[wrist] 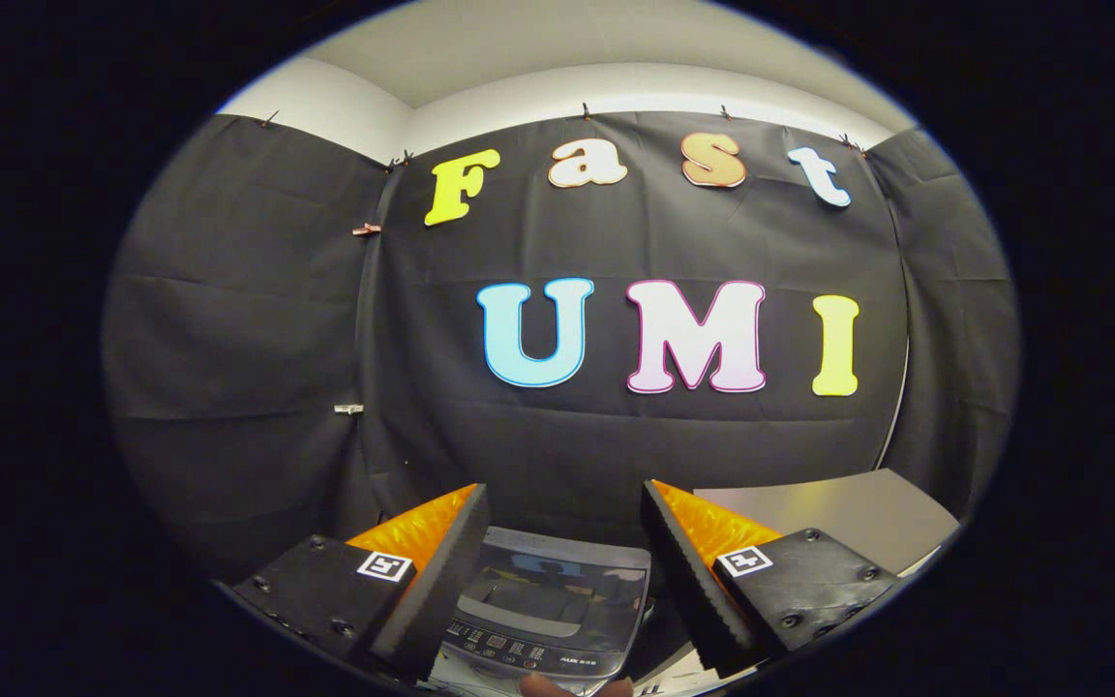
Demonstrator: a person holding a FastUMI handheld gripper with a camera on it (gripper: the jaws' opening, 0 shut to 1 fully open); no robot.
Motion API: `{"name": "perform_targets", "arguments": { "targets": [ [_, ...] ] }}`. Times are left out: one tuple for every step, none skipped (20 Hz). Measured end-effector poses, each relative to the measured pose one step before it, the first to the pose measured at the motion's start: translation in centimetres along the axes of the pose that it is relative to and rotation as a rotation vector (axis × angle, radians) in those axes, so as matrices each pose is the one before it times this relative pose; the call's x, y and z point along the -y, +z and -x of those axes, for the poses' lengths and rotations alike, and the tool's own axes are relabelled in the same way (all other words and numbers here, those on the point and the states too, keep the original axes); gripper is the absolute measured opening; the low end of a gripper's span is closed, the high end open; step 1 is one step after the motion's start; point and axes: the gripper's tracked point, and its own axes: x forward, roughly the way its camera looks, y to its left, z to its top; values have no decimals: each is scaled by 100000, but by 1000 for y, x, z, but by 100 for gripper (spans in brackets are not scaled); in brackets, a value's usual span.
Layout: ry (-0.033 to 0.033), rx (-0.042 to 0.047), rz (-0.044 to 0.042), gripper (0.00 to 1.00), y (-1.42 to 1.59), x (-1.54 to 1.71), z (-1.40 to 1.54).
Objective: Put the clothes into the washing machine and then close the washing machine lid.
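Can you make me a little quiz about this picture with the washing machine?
1. True or false: the gripper holds a shirt.
2. What lies between the fingers, below them?
A) washing machine
B) basket
C) chair
3. Fill in: the washing machine lid is ____.

Key:
1. False; the fingers are open and hold nothing.
2. A.
3. Closed, with its control panel nearest the fingers.
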Motion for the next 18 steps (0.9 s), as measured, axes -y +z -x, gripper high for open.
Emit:
{"name": "perform_targets", "arguments": {
  "targets": [
    [217,644,-304,99,438,-109,600],
    [54,306,-70,99,273,-116,431],
    [-245,93,239,99,16,80,361],
    [-528,127,624,99,11,291,306],
    [-769,-25,828,99,-58,237,222],
    [-800,20,801,99,-118,193,319],
    [-946,74,480,99,-52,180,166],
    [-972,171,216,99,-56,226,138],
    [-1005,208,-62,99,-76,204,110],
    [-1221,279,-135,99,-83,318,185],
    [-471,487,-340,99,25,145,82],
    [-667,-60,-259,99,-115,132,107],
    [-70,115,-144,99,58,29,75],
    [-295,-110,105,99,80,75,99],
    [-595,149,143,99,80,244,-78],
    [-787,89,30,99,55,328,-8],
    [-1164,107,-75,99,2,304,-14],
    [-1183,121,40,99,-4,256,-32]
  ]
}}
